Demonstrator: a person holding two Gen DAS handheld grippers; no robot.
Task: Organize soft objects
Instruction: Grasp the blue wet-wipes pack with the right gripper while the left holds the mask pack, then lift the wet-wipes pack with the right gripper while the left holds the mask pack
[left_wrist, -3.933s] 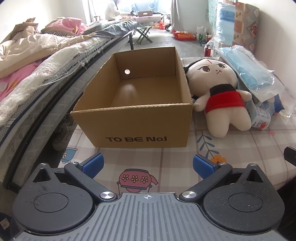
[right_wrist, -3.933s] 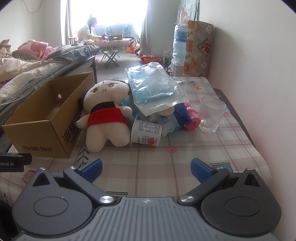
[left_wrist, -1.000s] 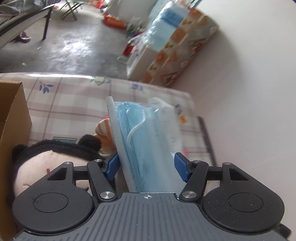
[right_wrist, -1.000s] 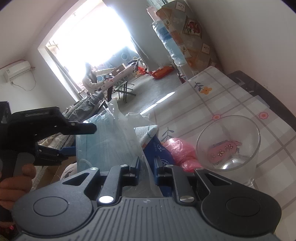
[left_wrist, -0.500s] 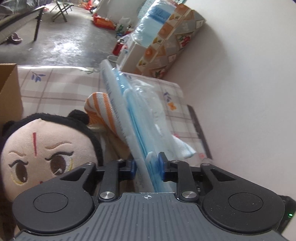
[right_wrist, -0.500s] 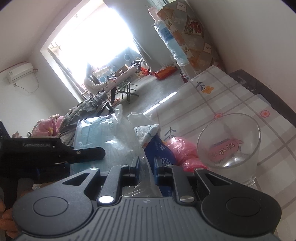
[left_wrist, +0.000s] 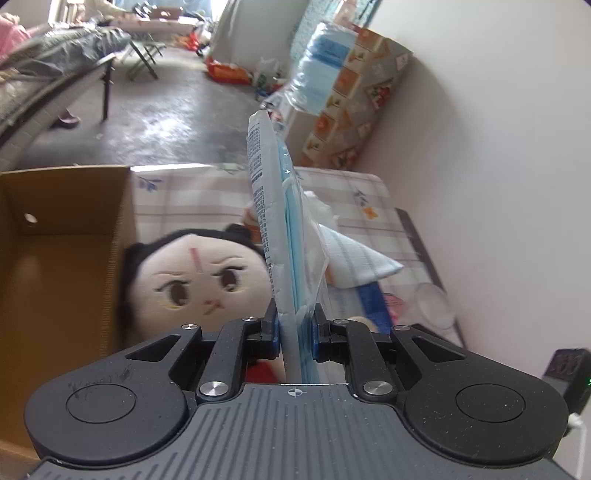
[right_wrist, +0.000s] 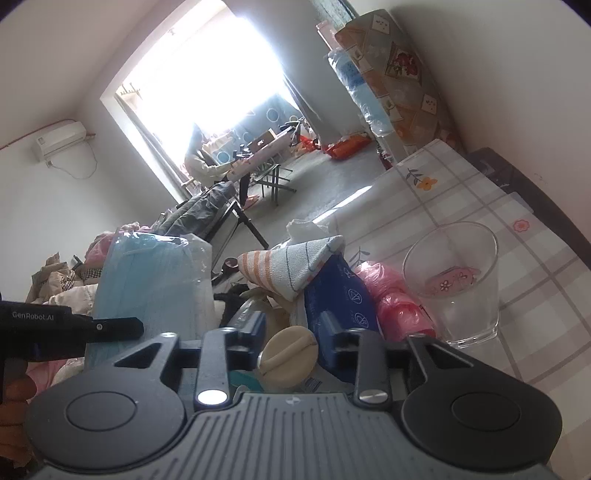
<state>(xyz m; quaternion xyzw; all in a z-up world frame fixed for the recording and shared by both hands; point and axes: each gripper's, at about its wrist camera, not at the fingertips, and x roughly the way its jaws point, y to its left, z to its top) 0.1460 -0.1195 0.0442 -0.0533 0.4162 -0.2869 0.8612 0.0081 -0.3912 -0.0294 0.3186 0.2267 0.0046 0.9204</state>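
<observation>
Mask pack (left_wrist: 275, 236), clear plastic w/ blue masks inside, sits clamped edge-on between the pads of our left gripper (left_wrist: 294, 328); jaws nearly together, pressing on the pack's lower end; pack stands upright in front of the lens, lifted off the pile. Behind it, left wrist view: plush doll (left_wrist: 199, 280) w/ black hair lying just beside the open cardboard box (left_wrist: 70, 236), its head touching the box wall; striped cloth (left_wrist: 354, 266) to the right of the pack; all on the checked tablecloth (left_wrist: 192, 195).

Our right gripper (right_wrist: 293, 334) is let go; jaws have just been opening, pads apart w/ nothing pinched; a round beige plush piece (right_wrist: 288, 360) shows in the gap below them but the pads don't touch it. Right wrist view also has the pack (right_wrist: 155, 284) at left w/ the left gripper's black arm (right_wrist: 70, 328) across it; blue packet (right_wrist: 340, 295) & pink bag (right_wrist: 391, 295) near centre; glass cup (right_wrist: 458, 280) standing upright on the cloth, just right of the pink bag; a person sits at a far table by the bright window.
</observation>
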